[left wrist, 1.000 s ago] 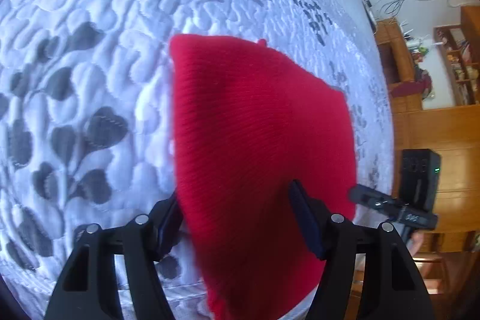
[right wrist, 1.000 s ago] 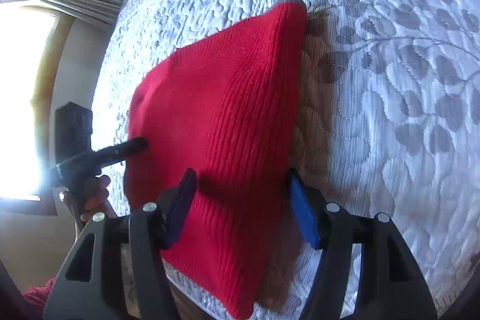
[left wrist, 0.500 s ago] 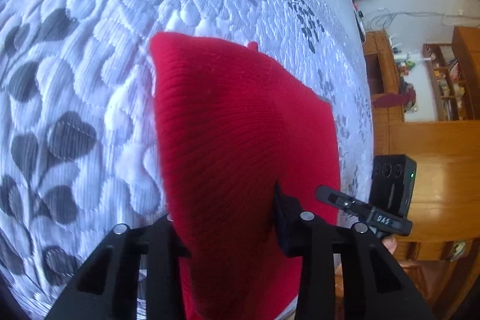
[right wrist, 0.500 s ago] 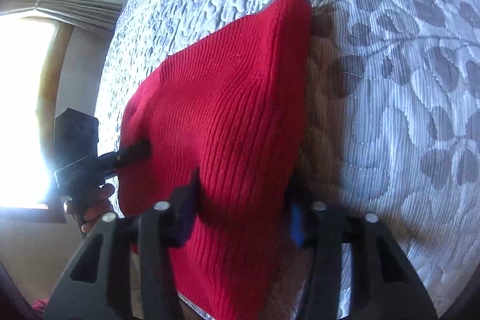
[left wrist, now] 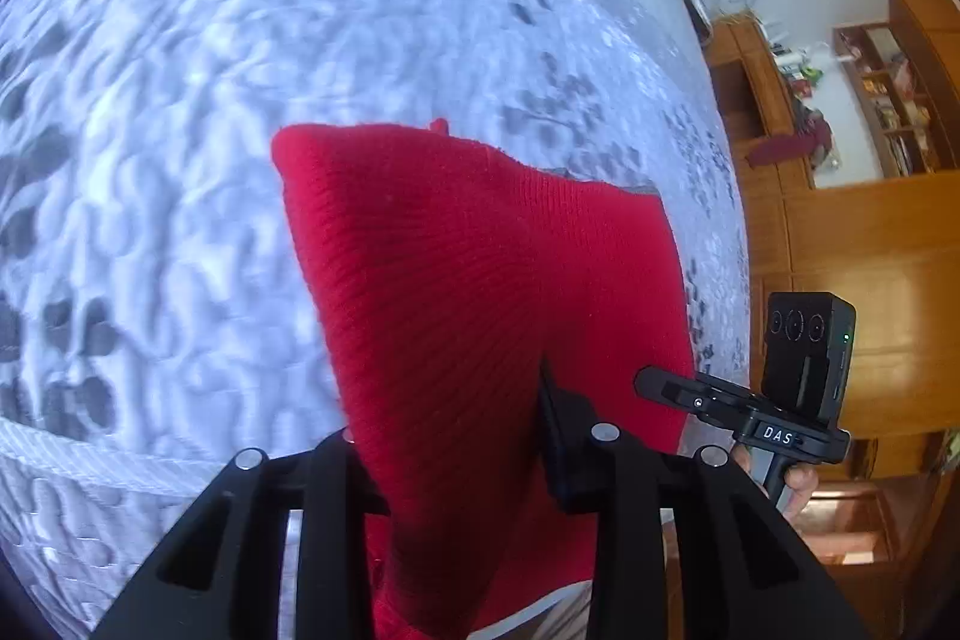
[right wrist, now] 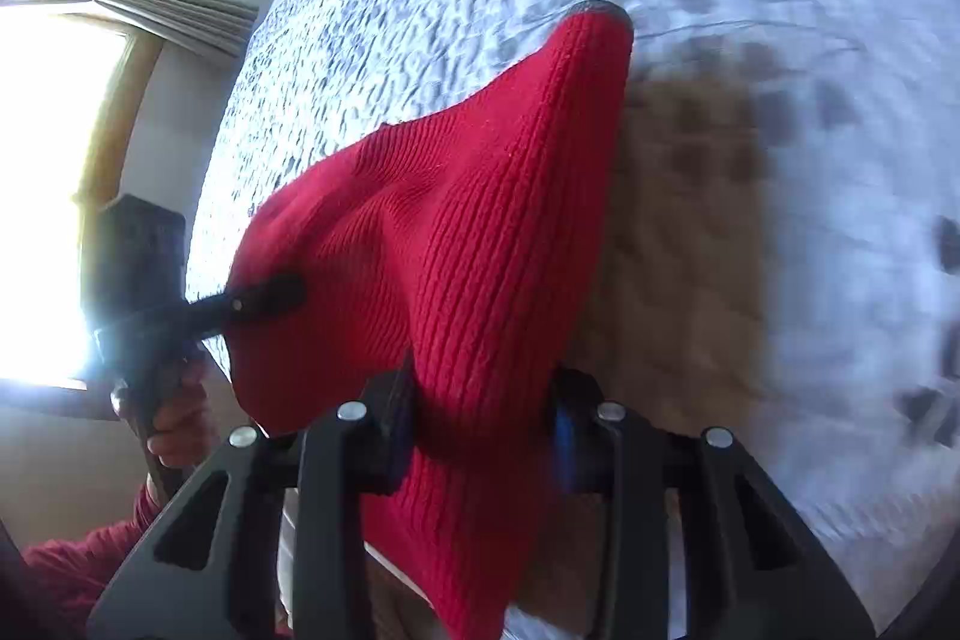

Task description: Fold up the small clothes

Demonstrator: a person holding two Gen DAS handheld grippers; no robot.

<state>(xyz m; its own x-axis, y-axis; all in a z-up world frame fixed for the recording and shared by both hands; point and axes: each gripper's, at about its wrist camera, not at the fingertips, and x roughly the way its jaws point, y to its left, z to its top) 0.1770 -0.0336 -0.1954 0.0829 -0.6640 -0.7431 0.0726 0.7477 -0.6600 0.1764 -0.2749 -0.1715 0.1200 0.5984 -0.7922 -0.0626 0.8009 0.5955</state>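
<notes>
Gripping red knit garment (left wrist: 480,292) over quilted bedspread (left wrist: 180,100): left gripper (left wrist: 450,436) and right gripper (right wrist: 480,400) jaws both clamped on cloth; wooden shelves (left wrist: 870,100) right of left view, window (right wrist: 54,190) left of right view

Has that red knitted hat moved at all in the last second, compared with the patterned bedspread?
Yes. The red knitted hat has been lifted by its near end, sagging between both hand-held grippers, while its far tip stays by the bedspread, whose shadow patch has widened.
</notes>
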